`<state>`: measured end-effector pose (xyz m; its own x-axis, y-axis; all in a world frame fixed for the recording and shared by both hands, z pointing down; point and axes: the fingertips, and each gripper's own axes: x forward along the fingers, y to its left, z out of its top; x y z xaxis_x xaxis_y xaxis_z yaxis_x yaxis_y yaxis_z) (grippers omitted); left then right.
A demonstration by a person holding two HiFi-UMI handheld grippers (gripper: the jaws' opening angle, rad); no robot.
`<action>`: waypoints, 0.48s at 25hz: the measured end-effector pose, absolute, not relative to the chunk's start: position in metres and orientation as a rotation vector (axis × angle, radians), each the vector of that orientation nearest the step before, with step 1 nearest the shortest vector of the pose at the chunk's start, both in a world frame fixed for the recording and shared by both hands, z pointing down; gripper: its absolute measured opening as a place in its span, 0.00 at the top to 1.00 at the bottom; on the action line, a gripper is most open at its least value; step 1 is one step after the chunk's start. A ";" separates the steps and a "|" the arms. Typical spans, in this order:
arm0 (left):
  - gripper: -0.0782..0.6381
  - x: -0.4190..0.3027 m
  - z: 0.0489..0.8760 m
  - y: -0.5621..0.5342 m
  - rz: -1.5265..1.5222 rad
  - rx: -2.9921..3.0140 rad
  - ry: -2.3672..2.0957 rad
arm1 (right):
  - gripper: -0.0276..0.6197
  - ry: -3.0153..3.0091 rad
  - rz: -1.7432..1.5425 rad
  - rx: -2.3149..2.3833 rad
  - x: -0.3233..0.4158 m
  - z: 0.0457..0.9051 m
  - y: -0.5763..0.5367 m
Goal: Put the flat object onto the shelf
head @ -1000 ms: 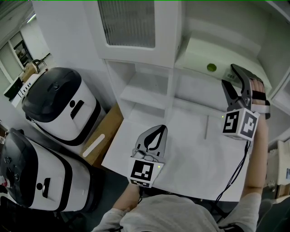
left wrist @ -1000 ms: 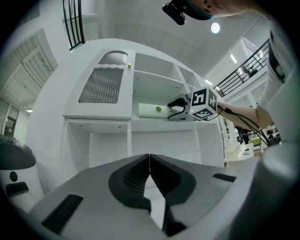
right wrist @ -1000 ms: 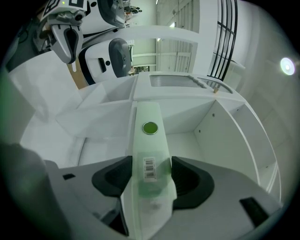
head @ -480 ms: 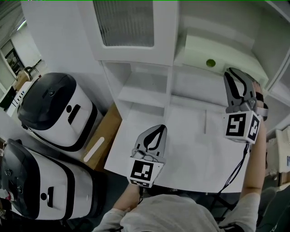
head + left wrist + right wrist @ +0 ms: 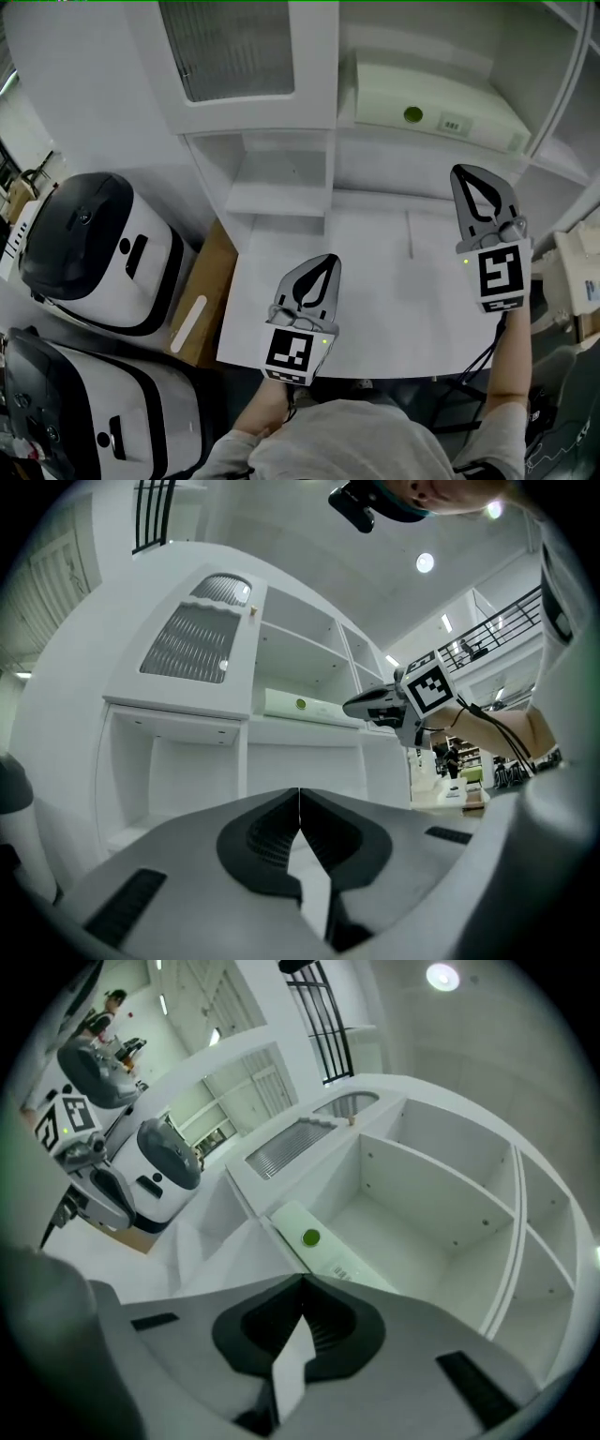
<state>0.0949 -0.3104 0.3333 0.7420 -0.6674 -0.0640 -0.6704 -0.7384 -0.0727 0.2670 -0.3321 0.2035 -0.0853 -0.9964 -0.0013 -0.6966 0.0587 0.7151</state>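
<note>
The flat pale green object [image 5: 431,98] with a dark green dot lies on the white shelf [image 5: 553,155], up at the back right; it also shows in the left gripper view [image 5: 300,705] and the right gripper view [image 5: 314,1241]. My right gripper [image 5: 461,173] hangs over the table below that shelf, apart from the object, jaws shut with nothing between them [image 5: 302,1283]. My left gripper [image 5: 328,261] is held over the table's near left part, also shut and empty [image 5: 299,794].
A white table [image 5: 394,300] runs under the shelf unit. A cabinet door with ribbed glass [image 5: 234,56] stands above open white compartments [image 5: 277,183]. Two white-and-black machines [image 5: 94,244] [image 5: 84,412] and a cardboard box [image 5: 206,295] sit on the floor at the left.
My right gripper has drawn back from the shelf and down over the table, and its jaws have closed. The left gripper has barely moved.
</note>
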 end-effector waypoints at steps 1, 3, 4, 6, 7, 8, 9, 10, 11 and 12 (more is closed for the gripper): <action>0.87 0.096 0.333 -0.310 0.054 -2.853 1.079 | 0.94 -1.862 -0.743 1.697 0.266 0.208 -0.328; 0.87 0.097 0.332 -0.308 0.057 -2.865 1.043 | 0.94 -1.913 -0.700 1.719 0.263 0.214 -0.320; 0.87 0.098 0.332 -0.307 0.059 -2.871 1.026 | 0.94 -1.938 -0.681 1.739 0.262 0.216 -0.315; 0.87 0.101 0.332 -0.305 0.061 -2.880 0.993 | 0.94 -1.984 -0.622 1.800 0.262 0.220 -0.303; 0.87 0.102 0.331 -0.304 0.064 -2.885 0.976 | 0.94 -2.003 -0.592 1.821 0.262 0.223 -0.298; 0.87 0.103 0.330 -0.304 0.070 -2.890 0.959 | 0.94 -2.020 -0.564 1.833 0.262 0.226 -0.294; 0.87 0.105 0.330 -0.303 0.079 -2.895 0.942 | 0.94 -2.036 -0.541 1.839 0.262 0.229 -0.290; 0.87 0.106 0.329 -0.302 0.084 -2.899 0.927 | 0.94 -2.048 -0.521 1.847 0.261 0.232 -0.285; 0.87 0.106 0.330 -0.302 0.079 -2.904 0.912 | 0.94 -2.057 -0.504 1.859 0.260 0.235 -0.281; 0.87 0.107 0.331 -0.301 0.071 -2.908 0.898 | 0.94 -2.059 -0.491 1.876 0.260 0.237 -0.277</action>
